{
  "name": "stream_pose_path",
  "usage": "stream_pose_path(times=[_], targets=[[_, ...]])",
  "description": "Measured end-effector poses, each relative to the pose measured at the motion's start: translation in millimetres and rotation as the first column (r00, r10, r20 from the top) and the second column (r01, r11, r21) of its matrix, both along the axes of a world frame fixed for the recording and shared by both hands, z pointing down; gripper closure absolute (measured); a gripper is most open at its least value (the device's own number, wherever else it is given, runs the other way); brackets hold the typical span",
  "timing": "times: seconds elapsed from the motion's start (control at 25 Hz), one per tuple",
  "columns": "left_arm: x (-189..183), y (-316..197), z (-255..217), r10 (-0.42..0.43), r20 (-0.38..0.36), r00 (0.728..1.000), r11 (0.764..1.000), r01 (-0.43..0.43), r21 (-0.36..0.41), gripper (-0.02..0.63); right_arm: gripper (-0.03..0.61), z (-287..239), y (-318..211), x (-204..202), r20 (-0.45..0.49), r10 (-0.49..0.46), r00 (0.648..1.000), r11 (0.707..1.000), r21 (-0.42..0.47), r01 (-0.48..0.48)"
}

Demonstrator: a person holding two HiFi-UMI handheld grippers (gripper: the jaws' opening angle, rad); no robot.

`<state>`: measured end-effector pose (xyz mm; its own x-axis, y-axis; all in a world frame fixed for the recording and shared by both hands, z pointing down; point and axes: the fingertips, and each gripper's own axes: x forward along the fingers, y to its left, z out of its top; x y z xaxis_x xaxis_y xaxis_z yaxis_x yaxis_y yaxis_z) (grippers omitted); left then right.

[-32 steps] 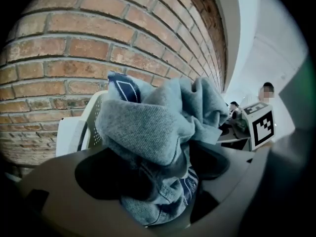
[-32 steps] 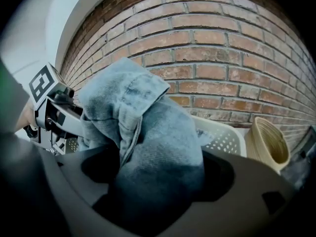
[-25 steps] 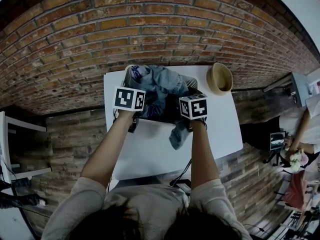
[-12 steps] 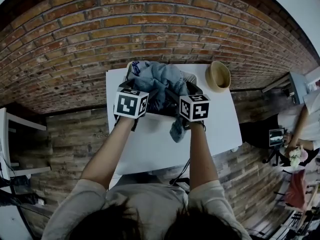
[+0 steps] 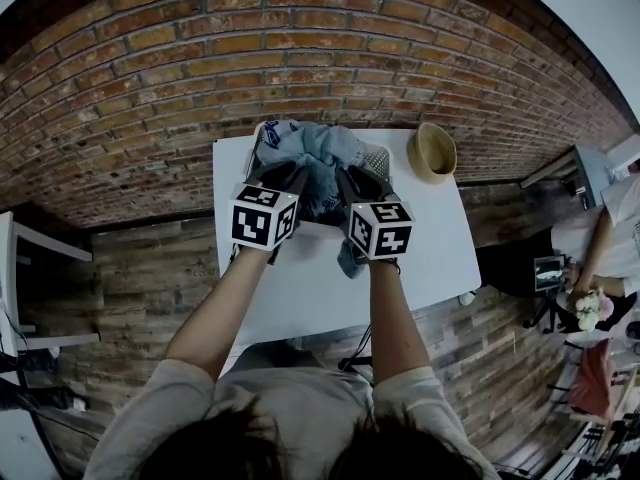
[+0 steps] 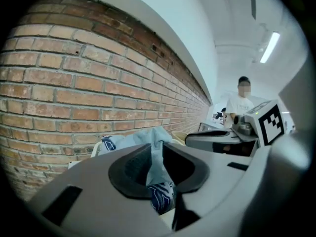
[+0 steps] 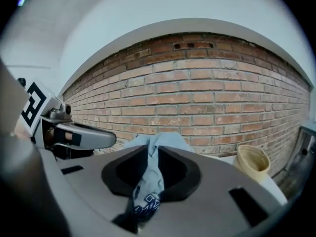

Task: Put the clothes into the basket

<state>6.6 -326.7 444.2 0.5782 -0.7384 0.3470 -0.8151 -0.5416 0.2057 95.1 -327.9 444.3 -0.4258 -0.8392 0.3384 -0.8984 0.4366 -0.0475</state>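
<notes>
Head view: left gripper [image 5: 290, 180] and right gripper [image 5: 350, 181] have pushed in over the basket [image 5: 379, 158] at the table's [image 5: 300, 288] far edge. The cloth [image 5: 315, 151] is bunched higher, w/ less trailing out than a sec ago. Left gripper view: jaws closing, narrow, a cloth [image 6: 156, 163] fold pinched between. Right gripper view: same, closing on cloth [image 7: 148, 181]. Prob. the last tuck-in.

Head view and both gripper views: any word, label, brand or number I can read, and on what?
None readable.
Cubes on the left gripper and right gripper, jaws closing on the garment: square code patterns, no letters.
Garment's dark blue print: white marks, too blurred to read.
</notes>
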Motion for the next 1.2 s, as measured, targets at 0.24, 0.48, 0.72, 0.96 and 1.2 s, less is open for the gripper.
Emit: stream_pose_path(times=[0.24,0.48,0.72,0.96,1.2], targets=[[10,26,-22,0.013,0.038,0.999,0.991,-0.017,0.13,0.604,0.564,-16,25,-12,0.0,-0.012,1.0,0.998,0.069,0.012],[13,59,-50,0.024,0.057,0.998,0.97,-0.037,0.239,0.606,0.571,-46,55,-23,0.039,0.003,0.999,0.988,0.155,-0.009],[10,99,-81,0.026,0.053,0.998,0.949,-0.041,0.314,0.606,0.571,-82,93,-31,0.054,0.011,0.998,0.97,0.241,-0.024],[10,137,-103,0.039,0.057,0.998,0.926,-0.058,0.373,0.606,0.571,-103,133,-40,0.034,-0.001,0.999,0.953,0.304,-0.009],[5,170,-117,0.037,0.057,0.998,0.913,-0.057,0.404,0.606,0.572,-109,168,-51,0.03,-0.013,0.999,0.946,0.324,0.003]])
